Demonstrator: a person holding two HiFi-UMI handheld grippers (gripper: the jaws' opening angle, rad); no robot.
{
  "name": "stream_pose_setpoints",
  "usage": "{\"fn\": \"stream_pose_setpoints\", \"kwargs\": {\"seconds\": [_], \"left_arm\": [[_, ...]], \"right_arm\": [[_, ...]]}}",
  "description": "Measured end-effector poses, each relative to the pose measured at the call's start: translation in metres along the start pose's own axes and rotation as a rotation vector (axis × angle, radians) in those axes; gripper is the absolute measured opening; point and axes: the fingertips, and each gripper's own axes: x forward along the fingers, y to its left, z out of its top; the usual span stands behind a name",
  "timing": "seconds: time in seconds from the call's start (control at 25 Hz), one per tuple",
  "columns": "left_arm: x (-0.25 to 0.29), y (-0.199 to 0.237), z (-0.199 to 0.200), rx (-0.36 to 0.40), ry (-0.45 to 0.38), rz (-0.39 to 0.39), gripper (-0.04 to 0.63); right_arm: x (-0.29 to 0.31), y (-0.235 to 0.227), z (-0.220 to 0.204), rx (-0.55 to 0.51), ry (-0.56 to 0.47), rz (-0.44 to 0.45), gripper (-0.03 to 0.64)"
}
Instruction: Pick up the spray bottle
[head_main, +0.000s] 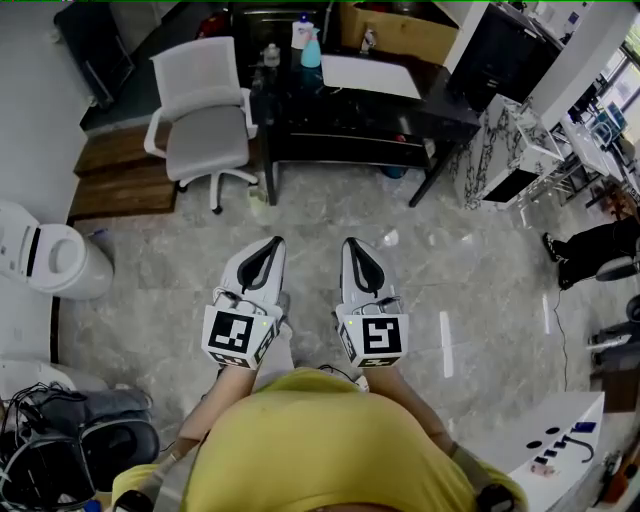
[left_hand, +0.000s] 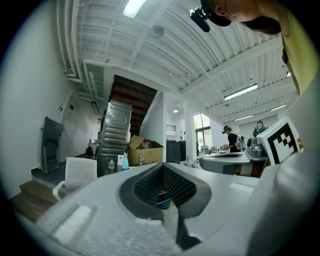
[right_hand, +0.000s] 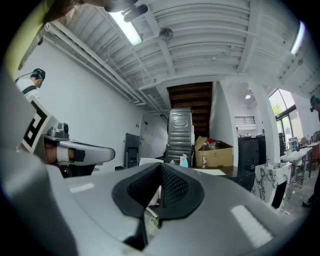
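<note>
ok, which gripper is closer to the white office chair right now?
Left. The left gripper is held level over the floor, with the white office chair ahead and to its left. The right gripper sits beside it, farther from the chair.

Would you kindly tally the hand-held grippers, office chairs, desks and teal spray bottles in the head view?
Hand-held grippers: 2 (left hand-held gripper, right hand-held gripper)
Office chair: 1
Desk: 1
Teal spray bottle: 1
Total: 5

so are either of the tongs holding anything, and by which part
Nothing is held. The left tongs and the right tongs are both shut and empty; the spray bottle stands untouched on the dark table far ahead.
</note>
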Motion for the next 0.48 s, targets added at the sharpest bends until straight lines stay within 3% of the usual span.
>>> {"fn": "stream_pose_setpoints", "kwargs": {"seconds": [0.24,0.32,0.48], "left_arm": [[0.052,0.042,-0.016,0.008,0.009,-0.027,0.037],[0.075,0.058,-0.018,0.004,0.014,-0.046,0.080],[0.122,0.096,-0.014,0.000,0.015,-0.075,0.089]], "right_arm": [[0.062,-0.014,-0.016,-0.005,0.004,-0.019,0.002],[0.087,-0.020,-0.019,-0.005,0.008,-0.027,0.002],[0.144,-0.032,-0.019,-0.005,0.009,-0.043,0.002]]}}
